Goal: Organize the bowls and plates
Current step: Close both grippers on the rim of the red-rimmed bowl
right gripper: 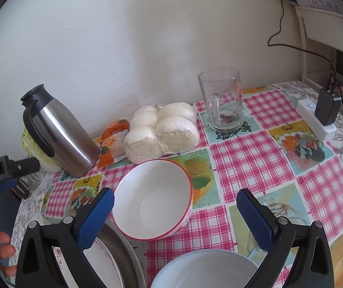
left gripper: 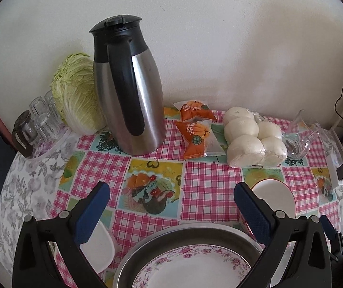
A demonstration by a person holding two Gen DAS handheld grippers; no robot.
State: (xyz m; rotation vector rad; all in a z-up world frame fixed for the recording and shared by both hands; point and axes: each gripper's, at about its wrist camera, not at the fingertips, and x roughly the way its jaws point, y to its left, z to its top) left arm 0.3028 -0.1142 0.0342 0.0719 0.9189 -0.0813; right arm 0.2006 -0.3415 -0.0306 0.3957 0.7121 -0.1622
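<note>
Both grippers are seen with jaws spread wide and nothing between the blue pads. The left gripper (left gripper: pixel 171 192) is held above a floral plate (left gripper: pixel 193 268), white with a band of small pink and purple flowers round the rim; this plate is seated inside a larger plain metal plate (left gripper: pixel 147 247), grey and dull-shiny, at the near edge of the table. A white bowl (right gripper: pixel 152 199) with a thin red rim line and a plain glossy interior is noted just right of the metal plate, tilted so its opening faces the right wrist camera; patterning on its outer wall is glimpsed low at the right but cannot be made out. The right gripper (right gripper: pixel 175 201) is positioned around this bowl's level, the pads on either side and apart from it. A pale blue-white dish (right gripper: pixel 202 268) is recorded at the bottom of the right wrist view, near the bowl; whether plate or bowl cannot be told. A white lidded shape (left gripper: pixel 97 247) lies behind the left gripper's left pad. Further back on the checked tablecloth (left gripper: pixel 207 187) are a steel thermos jug (left gripper: pixel 128 91), a cabbage (left gripper: pixel 75 93), 2 orange snack packets (left gripper: pixel 198 129), a bag of white buns (left gripper: pixel 253 136) and a glass mug (right gripper: pixel 224 100).
</note>
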